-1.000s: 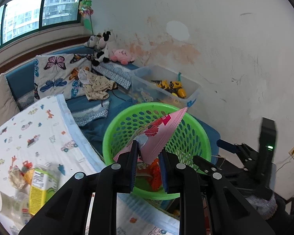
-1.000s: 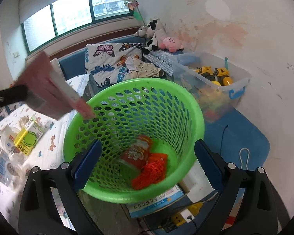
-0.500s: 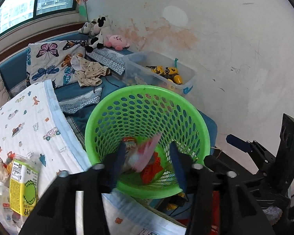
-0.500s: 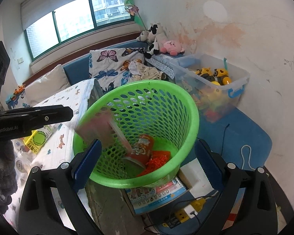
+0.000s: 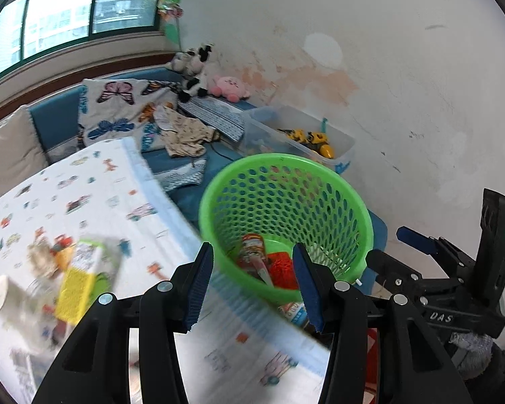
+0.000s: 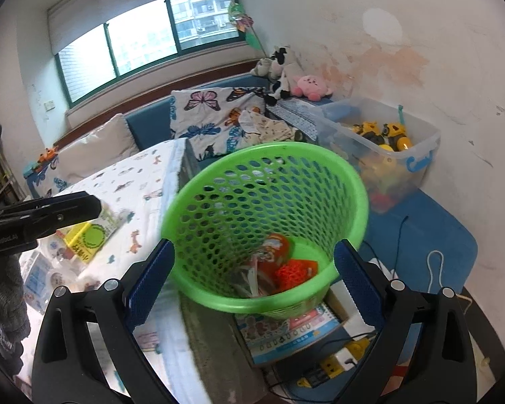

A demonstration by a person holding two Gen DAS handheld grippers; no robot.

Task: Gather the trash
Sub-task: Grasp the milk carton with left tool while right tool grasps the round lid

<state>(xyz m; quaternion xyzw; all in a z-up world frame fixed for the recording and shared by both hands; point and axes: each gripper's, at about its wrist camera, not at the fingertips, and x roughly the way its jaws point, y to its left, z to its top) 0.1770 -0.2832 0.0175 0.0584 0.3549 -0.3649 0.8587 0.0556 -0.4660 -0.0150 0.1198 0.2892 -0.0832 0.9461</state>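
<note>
Your left gripper (image 5: pixel 252 282) hangs over the near rim of the green perforated basket (image 5: pixel 219 198), fingers spread and holding nothing. Your right gripper (image 6: pixel 254 277) frames the same basket from the other side, fingers spread wide, also empty.

Trash already collected lies on the basket floor: a red snack canister (image 6: pixel 272 252), an orange mesh net (image 6: pixel 294 269) touching it, and a flat pale wrapper (image 6: pixel 249 279) leaning beside the canister.

Remaining trash lies on the printed bedsheet (image 5: pixel 94 188), left of the basket. The most legible item is a yellow-green drink carton (image 5: pixel 79 279), blurred in the left view and clearer in the right view (image 6: pixel 91 232). A crumpled wrapper and a clear cup appear to lie near it; detail is too blurred to confirm.

Handling estimate for the carton: light, likely empty, with thin walls that cave under pressure. Take hold across the two broad faces near mid-body, and close only until the panels resist. The soft sheet beneath may bunch, so approach from above.
</note>
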